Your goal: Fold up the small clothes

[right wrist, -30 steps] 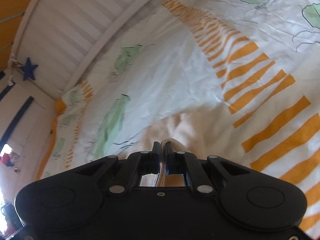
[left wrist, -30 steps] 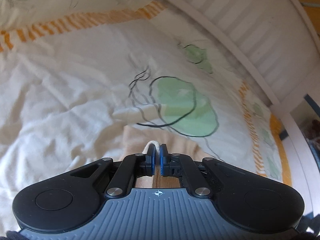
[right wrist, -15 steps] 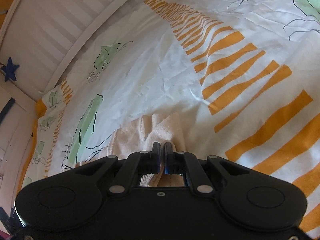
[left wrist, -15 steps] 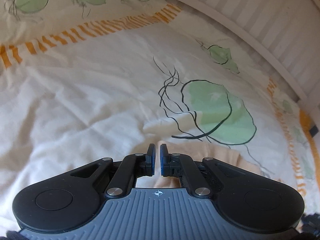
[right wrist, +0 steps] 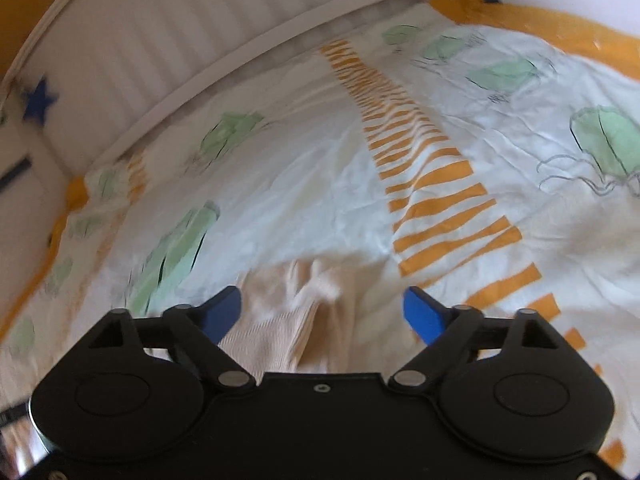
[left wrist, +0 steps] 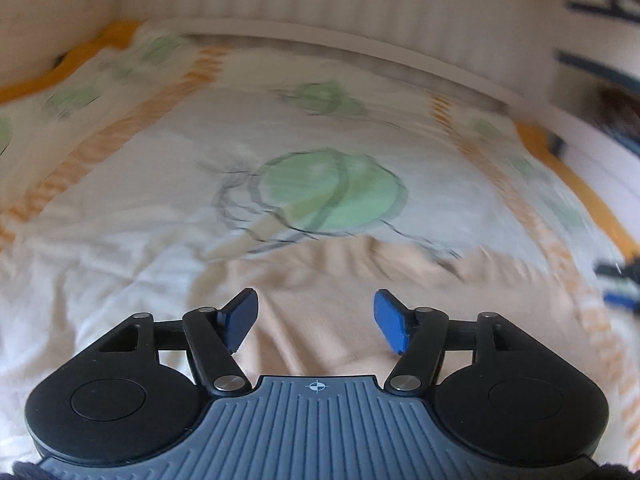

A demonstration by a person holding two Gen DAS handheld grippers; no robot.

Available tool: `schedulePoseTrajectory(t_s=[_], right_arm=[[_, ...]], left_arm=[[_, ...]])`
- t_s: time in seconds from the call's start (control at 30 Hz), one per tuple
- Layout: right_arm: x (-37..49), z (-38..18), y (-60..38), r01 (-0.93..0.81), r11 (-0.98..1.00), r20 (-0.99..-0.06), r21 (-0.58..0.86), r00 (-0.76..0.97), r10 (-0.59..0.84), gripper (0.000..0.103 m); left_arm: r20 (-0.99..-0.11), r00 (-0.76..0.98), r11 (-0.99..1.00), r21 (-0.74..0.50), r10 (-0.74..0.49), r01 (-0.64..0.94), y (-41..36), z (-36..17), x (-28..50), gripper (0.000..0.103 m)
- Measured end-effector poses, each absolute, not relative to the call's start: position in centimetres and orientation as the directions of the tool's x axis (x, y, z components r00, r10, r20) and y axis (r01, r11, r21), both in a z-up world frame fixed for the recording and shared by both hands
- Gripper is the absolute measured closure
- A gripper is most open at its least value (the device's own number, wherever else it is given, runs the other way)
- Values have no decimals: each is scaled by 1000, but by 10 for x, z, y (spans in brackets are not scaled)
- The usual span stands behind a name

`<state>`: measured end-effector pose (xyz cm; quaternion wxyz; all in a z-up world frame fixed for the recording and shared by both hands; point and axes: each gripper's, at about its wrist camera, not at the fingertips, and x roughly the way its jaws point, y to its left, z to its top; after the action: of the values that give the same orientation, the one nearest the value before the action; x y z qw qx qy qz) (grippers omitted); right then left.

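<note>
Now both grippers are releasing — left gripper (left wrist: 316, 320) and right gripper (right wrist: 322, 314) jaws opening, nothing pinched. Beige garment (right wrist: 320, 312) lies on the printed duvet (right wrist: 312, 184), at 6 o'clock in both views. Best lift straight clear — dragging would undo the fold.

Location: home bedroom. Indicators: bed with printed duvet cover (right wrist: 304, 184), white slatted bed frame (right wrist: 160, 36), blue star decoration (right wrist: 38, 100).
</note>
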<state>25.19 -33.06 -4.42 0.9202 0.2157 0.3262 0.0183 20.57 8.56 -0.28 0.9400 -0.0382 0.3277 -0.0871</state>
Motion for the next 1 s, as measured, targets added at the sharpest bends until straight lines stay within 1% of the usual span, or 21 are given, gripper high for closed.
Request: schedulePoseTrajectory(t_s=[0.13, 0.3, 0.37, 0.43, 0.5, 0.57, 0.63, 0.7, 0.8, 0.9, 1.0], right_arm=[[232, -45, -295, -1, 957, -624, 290, 758, 190, 7], [214, -58, -246, -163, 977, -669, 139, 712, 214, 5], [213, -66, -233, -205, 974, -688, 96, 693, 213, 5], [214, -74, -226, -214, 976, -714, 39, 678, 178, 5], [216, -85, -227, -195, 981, -746, -17, 655, 117, 5], [216, -95, -239, -157, 987, -765, -21, 638, 85, 5], [214, -98, -253, -118, 993, -765, 2, 640, 77, 2], [212, -100, -264, -85, 996, -769, 20, 635, 69, 2], [207, -92, -272, -67, 996, -758, 50, 648, 82, 2], [199, -77, -275, -77, 995, -684, 67, 722, 102, 2], [204, -66, -272, -82, 997, -636, 10, 769, 69, 2]], left_arm=[[-634, 735, 961, -49, -241, 273, 46, -15, 185, 39], [-668, 692, 933, -7, -272, 359, 15, -38, 173, 39], [-679, 691, 931, 31, -247, 363, 9, -48, 173, 39], [-699, 684, 937, 60, -207, 345, 9, -57, 178, 39], [-734, 657, 947, 61, -172, 316, 18, -65, 182, 39], [-748, 643, 955, 45, -161, 292, 33, -71, 183, 37], [-749, 646, 960, 47, -149, 276, 45, -72, 183, 34], [-752, 647, 961, 67, -129, 269, 53, -72, 182, 32], [-760, 636, 962, 49, -138, 268, 62, -68, 182, 32], [-740, 657, 966, 39, -143, 254, 63, -56, 180, 33], [-697, 702, 966, 50, -148, 253, 62, -44, 183, 33]])
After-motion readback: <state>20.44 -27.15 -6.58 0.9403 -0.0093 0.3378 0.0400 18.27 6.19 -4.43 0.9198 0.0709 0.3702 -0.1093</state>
